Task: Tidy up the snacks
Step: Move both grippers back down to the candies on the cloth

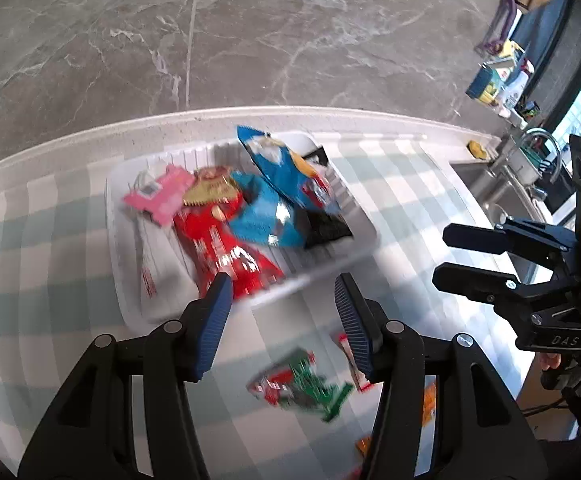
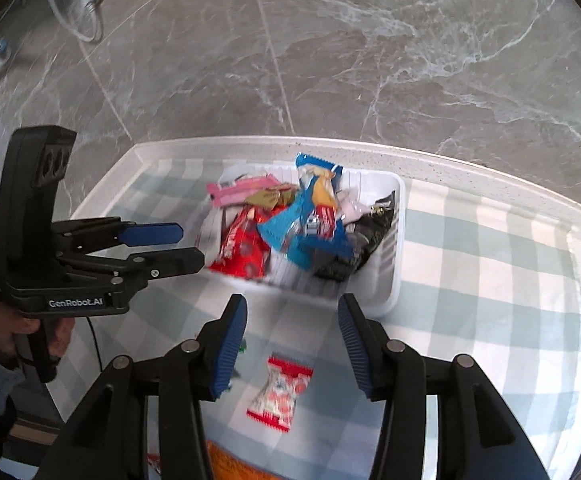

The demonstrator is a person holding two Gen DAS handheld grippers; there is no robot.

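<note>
Holding mixed snack packets [image 1: 250, 216], white tray [image 1: 364, 224] sits on checked cloth [image 1: 30, 264].

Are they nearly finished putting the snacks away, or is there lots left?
Well along. The white bin already holds a heap of packets. Both the left gripper and right gripper are open and empty. Still on the checked cloth: a red-and-white packet, a green-and-red packet and something orange.
</note>
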